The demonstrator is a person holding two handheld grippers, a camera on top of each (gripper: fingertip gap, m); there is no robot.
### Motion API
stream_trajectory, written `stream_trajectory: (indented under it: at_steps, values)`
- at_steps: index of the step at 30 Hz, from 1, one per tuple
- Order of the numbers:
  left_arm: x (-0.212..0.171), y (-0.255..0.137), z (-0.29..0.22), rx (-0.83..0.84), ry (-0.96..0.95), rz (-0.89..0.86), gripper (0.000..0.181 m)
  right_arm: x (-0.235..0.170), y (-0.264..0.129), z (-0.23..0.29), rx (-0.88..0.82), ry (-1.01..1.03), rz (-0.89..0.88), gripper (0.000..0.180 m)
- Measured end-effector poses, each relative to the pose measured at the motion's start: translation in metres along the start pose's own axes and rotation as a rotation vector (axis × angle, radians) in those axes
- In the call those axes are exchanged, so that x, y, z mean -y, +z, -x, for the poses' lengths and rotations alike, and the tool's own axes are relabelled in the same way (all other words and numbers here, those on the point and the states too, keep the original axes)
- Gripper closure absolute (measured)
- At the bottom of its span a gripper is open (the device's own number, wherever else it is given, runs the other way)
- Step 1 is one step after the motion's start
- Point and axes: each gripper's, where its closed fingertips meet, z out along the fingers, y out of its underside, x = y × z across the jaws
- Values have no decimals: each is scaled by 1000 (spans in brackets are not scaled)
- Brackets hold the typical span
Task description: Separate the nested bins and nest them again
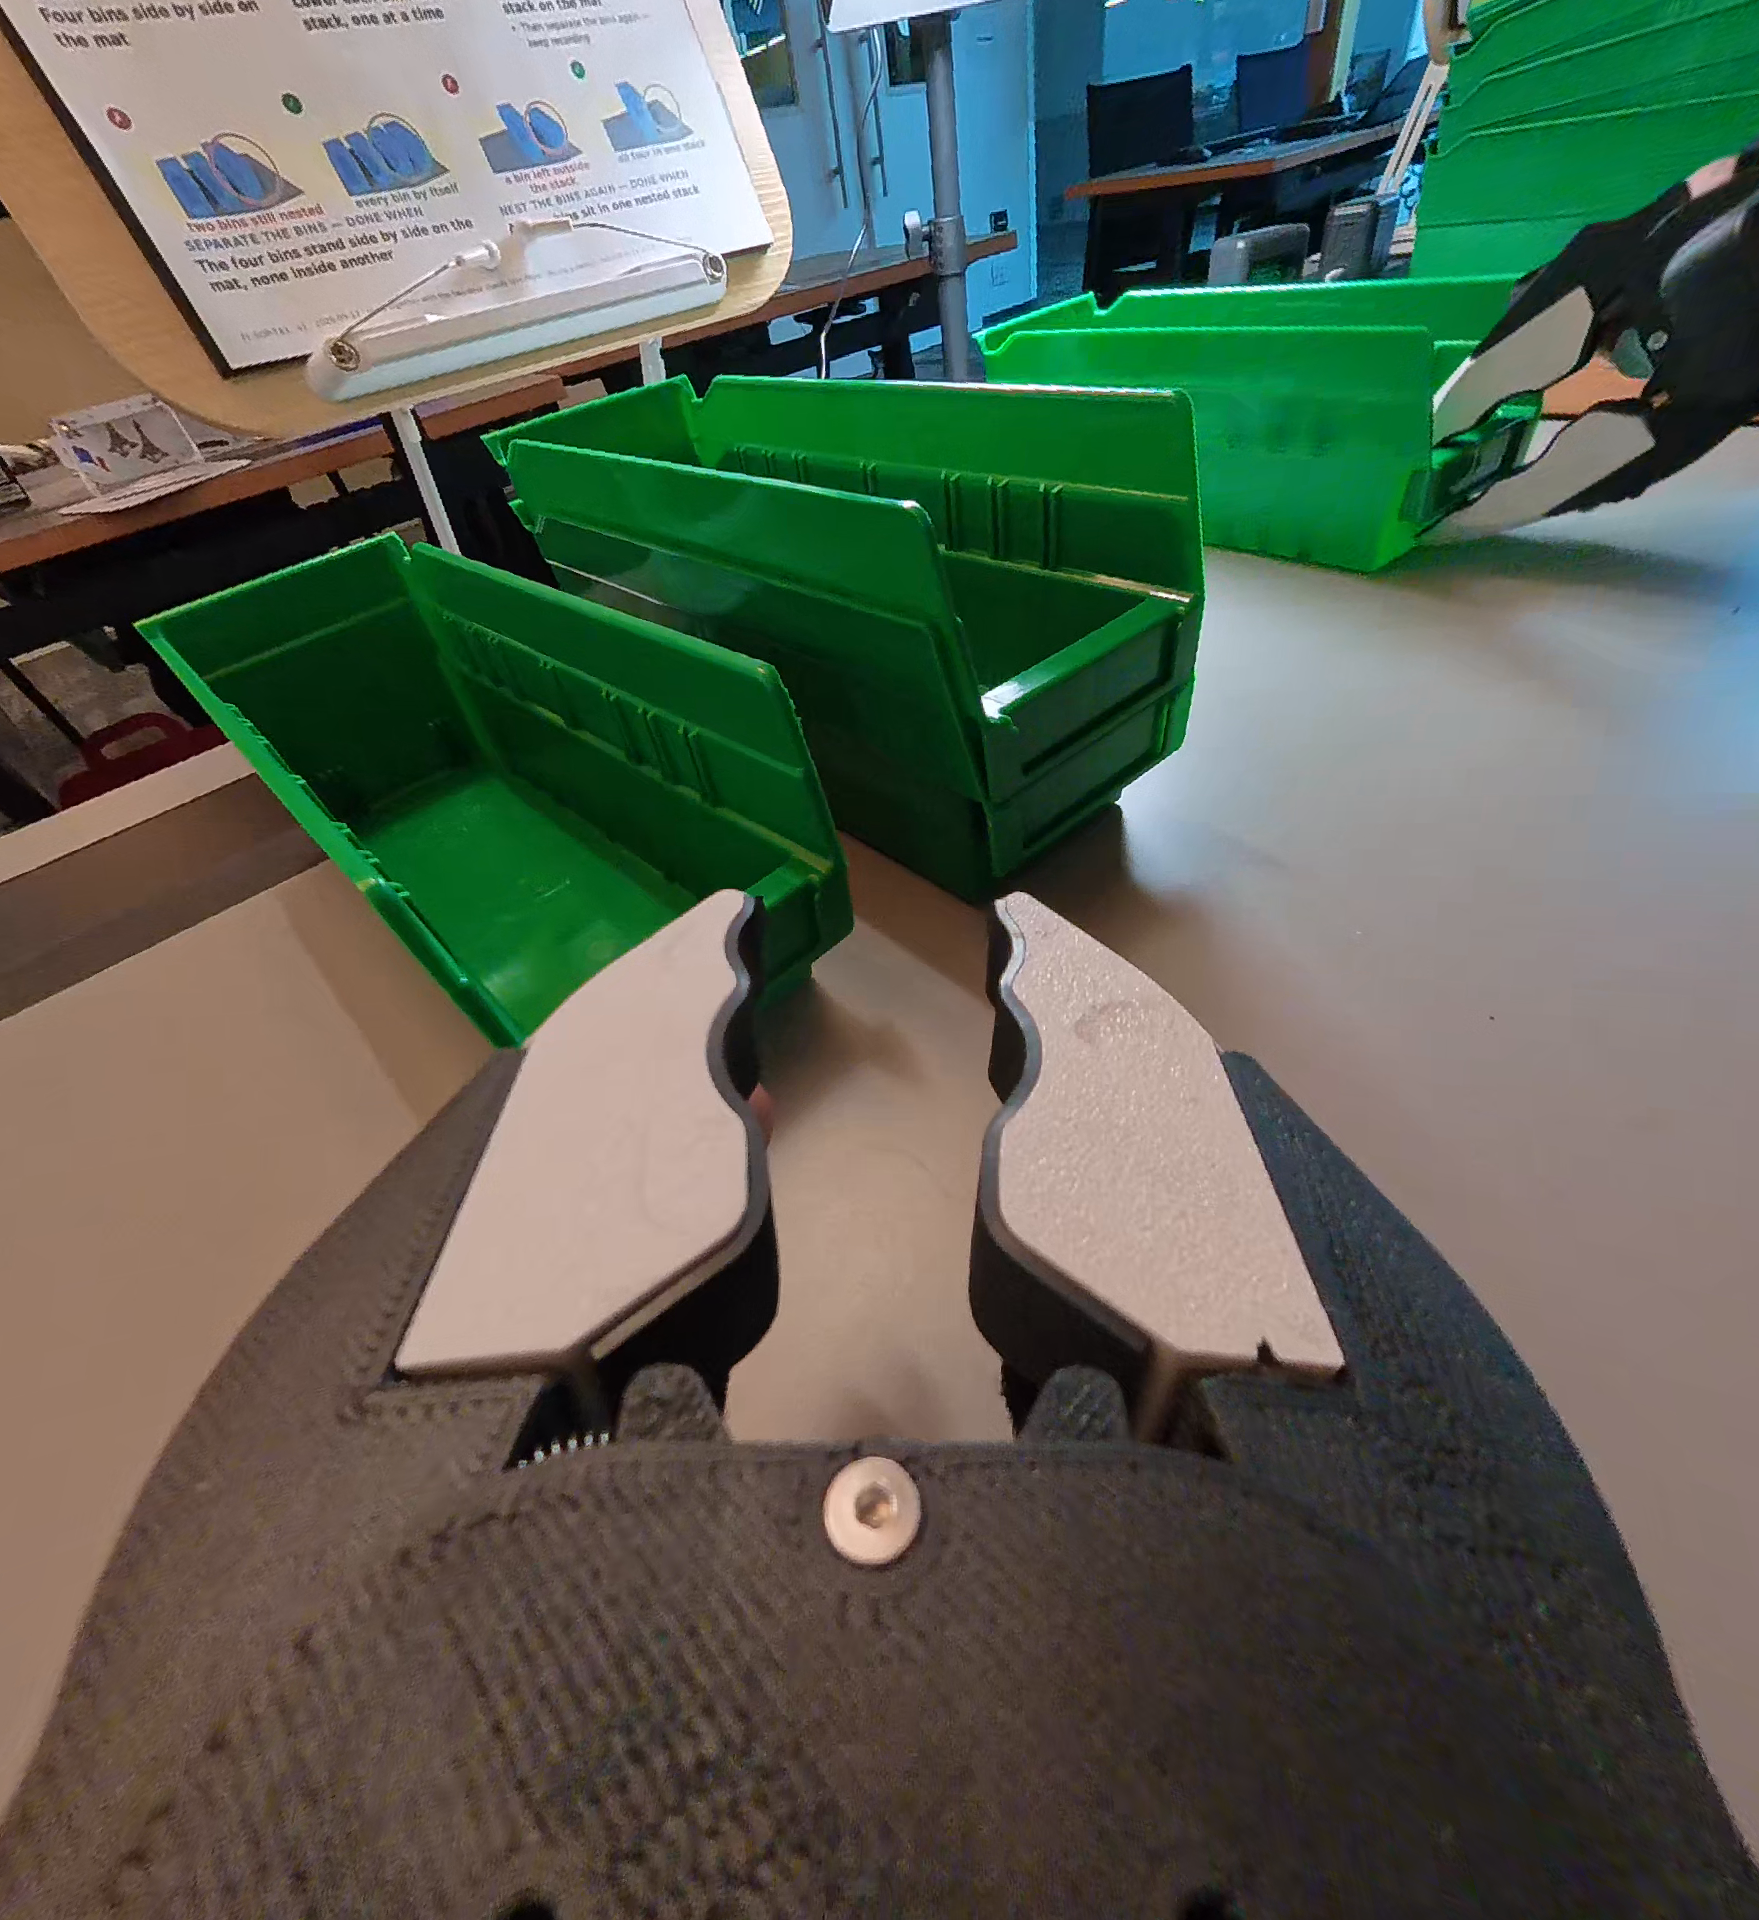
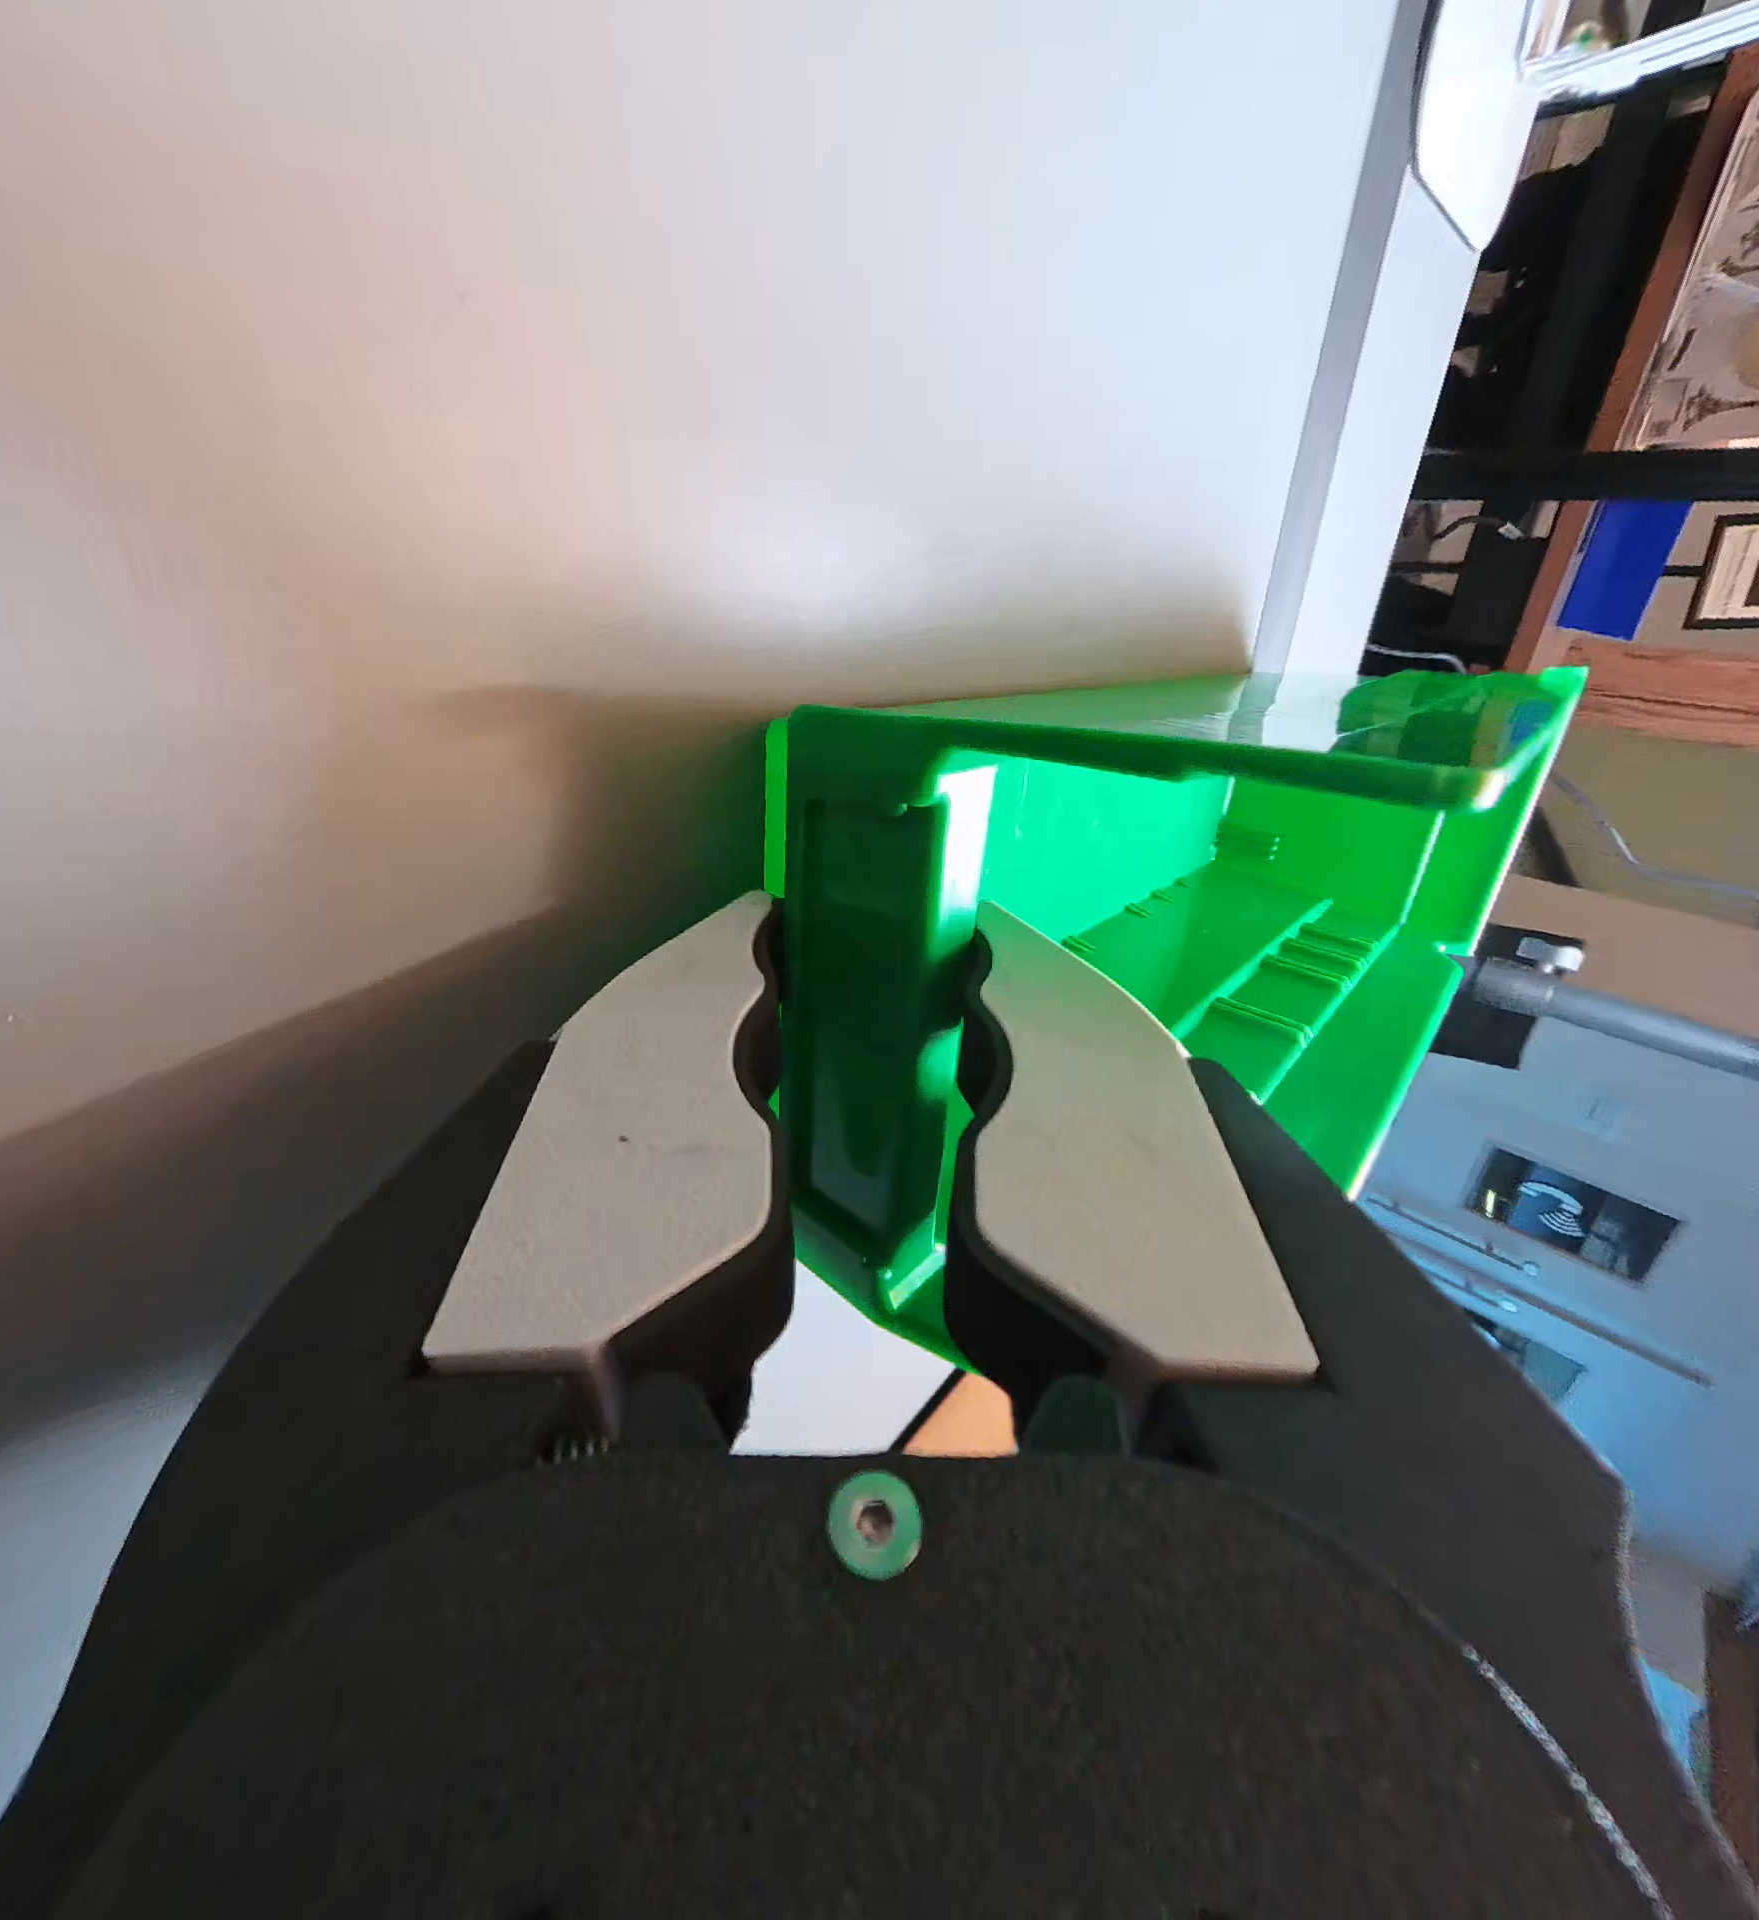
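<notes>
Several green plastic bins stand on the grey table [image 1: 1426, 935]. A single bin [image 1: 501, 831] is nearest, at the left. Two nested bins [image 1: 958, 644] stand in the middle. Another single bin [image 1: 1270, 447] is at the back right. My left gripper [image 1: 870, 935] is open and empty, its left fingertip [image 1: 719, 935] beside the near corner of the nearest bin. My right gripper [image 1: 1509, 436] is shut on the front wall of the back-right bin. In the right wrist view the gripper [image 2: 870, 935] clamps that bin [image 2: 1270, 935] by its front wall.
An instruction board [image 1: 387, 187] on a thin stand rises behind the bins at the left. The table's left edge [image 1: 75, 904] runs close to the nearest bin. A tall green ribbed mass [image 1: 1633, 125] stands at the back right. Desks and chairs lie beyond. About 45 centimetres separates my left fingertips from my right.
</notes>
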Motion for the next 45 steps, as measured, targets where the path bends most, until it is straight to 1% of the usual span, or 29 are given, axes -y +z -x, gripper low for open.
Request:
stream_trajectory:
  at_steps: [2, 5, 9, 11, 13, 16, 19, 21, 24, 26, 29, 32, 35, 36, 41, 45]
  values:
    - [0, 0, 0, 3, 1, 0, 140, 0, -2, -3, -29, 32, -11, 146]
    - [0, -1, 1, 5, 0, 0, 140, 7, -19, -11, -32, 141, -59, 132]
    - [-1, 1, -1, -1, 1, 4, 140, 34, -54, -25, -25, 323, -190, 129]
    - [-2, 2, -2, -5, 2, 7, 140, 60, -75, -33, -3, 409, -279, 127]
    - [-3, 3, -4, -11, 5, 13, 139, 93, -97, -41, 24, 453, -374, 127]
    - [-4, 3, -7, -16, 11, 20, 139, 152, -124, -49, 62, 425, -484, 130]
    - [-4, 3, -8, -17, 12, 23, 139, 209, -136, -53, 87, 339, -522, 132]
    - [-5, 3, -7, -17, 9, 24, 139, 242, -133, -50, 115, 263, -517, 134]
    - [-4, 2, -7, -18, 12, 21, 139, 281, -113, -40, 176, 166, -466, 135]
    - [-3, 1, -8, -20, 17, 19, 139, 299, -93, -32, 210, 116, -417, 135]
    - [-3, 0, -8, -22, 24, 18, 139, 316, -62, -21, 252, 63, -328, 136]
    - [-1, -2, -9, -24, 25, 12, 139, 320, -36, -17, 246, 25, -230, 141]
    - [0, -3, -8, -26, 22, 7, 139, 312, -18, -16, 226, -9, -128, 144]
    - [0, -3, -8, -27, 22, 5, 139, 312, -17, -13, 251, -3, -133, 149]
    - [-2, 2, -15, -52, 14, 21, 143, 310, -26, -11, 343, 34, -161, 153]
    - [-7, 23, -30, -106, 13, 74, 145, 314, -44, -18, 393, 55, -198, 153]
